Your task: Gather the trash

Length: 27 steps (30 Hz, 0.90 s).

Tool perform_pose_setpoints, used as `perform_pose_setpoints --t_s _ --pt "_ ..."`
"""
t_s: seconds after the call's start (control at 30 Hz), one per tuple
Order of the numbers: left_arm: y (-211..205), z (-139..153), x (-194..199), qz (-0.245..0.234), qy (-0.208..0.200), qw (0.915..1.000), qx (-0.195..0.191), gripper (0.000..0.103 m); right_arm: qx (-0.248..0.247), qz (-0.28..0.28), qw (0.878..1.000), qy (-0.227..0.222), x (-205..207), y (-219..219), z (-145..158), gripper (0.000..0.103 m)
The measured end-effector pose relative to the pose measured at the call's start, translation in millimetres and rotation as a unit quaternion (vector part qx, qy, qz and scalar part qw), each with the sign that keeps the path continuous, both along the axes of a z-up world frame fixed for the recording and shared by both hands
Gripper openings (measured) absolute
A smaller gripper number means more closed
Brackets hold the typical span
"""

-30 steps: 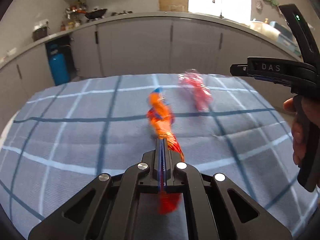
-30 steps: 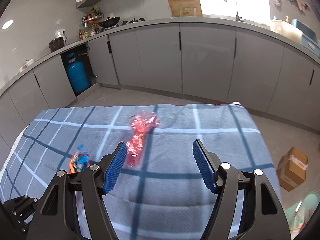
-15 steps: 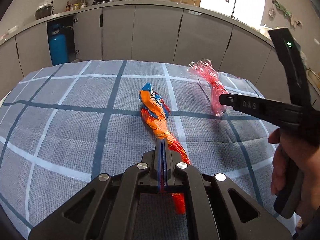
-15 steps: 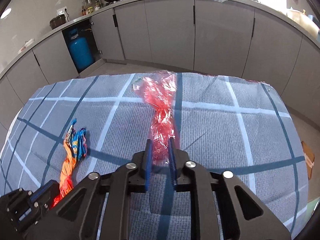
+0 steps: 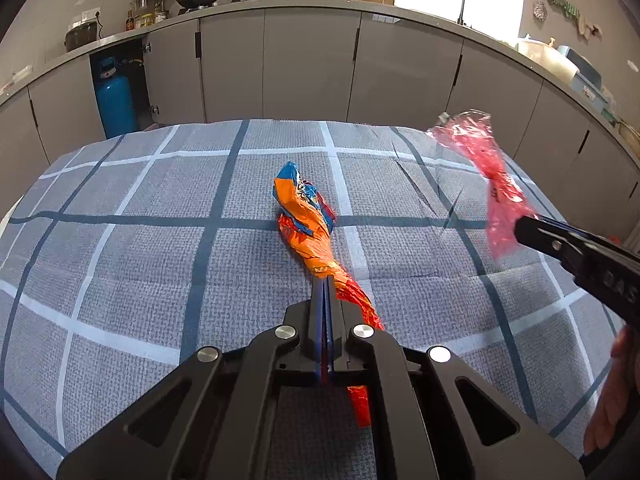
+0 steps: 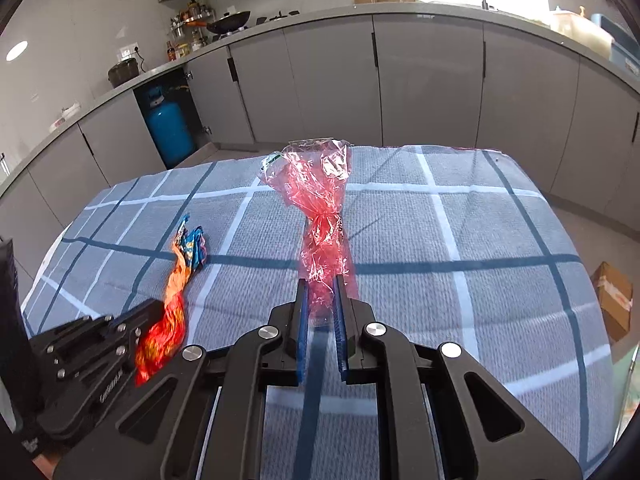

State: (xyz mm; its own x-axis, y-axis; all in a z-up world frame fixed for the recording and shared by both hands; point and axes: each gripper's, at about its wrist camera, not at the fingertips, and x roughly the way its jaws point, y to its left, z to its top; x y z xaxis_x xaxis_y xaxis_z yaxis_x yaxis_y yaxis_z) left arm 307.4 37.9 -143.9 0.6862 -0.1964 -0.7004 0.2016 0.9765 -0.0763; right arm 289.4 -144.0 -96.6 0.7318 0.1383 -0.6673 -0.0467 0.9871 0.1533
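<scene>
We see our left gripper (image 5: pixel 325 280) clamped on the twisted orange wrapper (image 5: pixel 306 216), which stretches toward 12 o'clock over the checked tablecloth (image 5: pixel 160 220), while at 3 o'clock our right gripper (image 5: pixel 520 229) holds the red cellophane wrapper (image 5: pixel 490 176) raised off the cloth.

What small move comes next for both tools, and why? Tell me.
Probably lift both and carry them off the tablecloth. The left tool is clamped on the orange wrapper, the right tool on the red cellophane; nothing else loose shows on the cloth.
</scene>
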Motion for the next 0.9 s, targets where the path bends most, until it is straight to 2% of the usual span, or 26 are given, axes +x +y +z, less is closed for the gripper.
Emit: perform_pose_setpoints --t_s 0.4,0.5,0.57,0.67,0.83,0.9 --pt "-5.0 -3.0 3.1 0.007 0.008 0.9996 0.025 0.004 0.007 -0.006 1.0 -0.03 -57.5 -19.2 2.7 0.013" --pt "-5.0 -4.8 5.3 0.022 0.014 0.999 0.036 0.022 0.0 -0.001 0.999 -0.042 -60.9 -19.9 9.3 0.013" --pt "0.3 -5.4 7.3 0.041 0.015 0.9983 0.038 0.05 0.002 -0.001 0.999 -0.053 -63.8 -22.3 12.4 0.013" --pt "6.1 -6.4 8.8 0.044 0.02 0.9986 0.023 0.051 0.016 0.003 0.998 -0.055 -66.2 -23.8 7.4 0.013" --pt "-2.1 -6.0 6.9 0.029 0.014 0.9987 0.04 0.049 0.013 0.012 0.998 -0.055 -69.3 -20.0 0.4 0.013" --pt "-1.0 -4.7 5.8 0.022 0.009 0.9992 0.034 0.049 0.016 0.01 0.998 -0.056 -69.0 -21.9 -1.1 0.013"
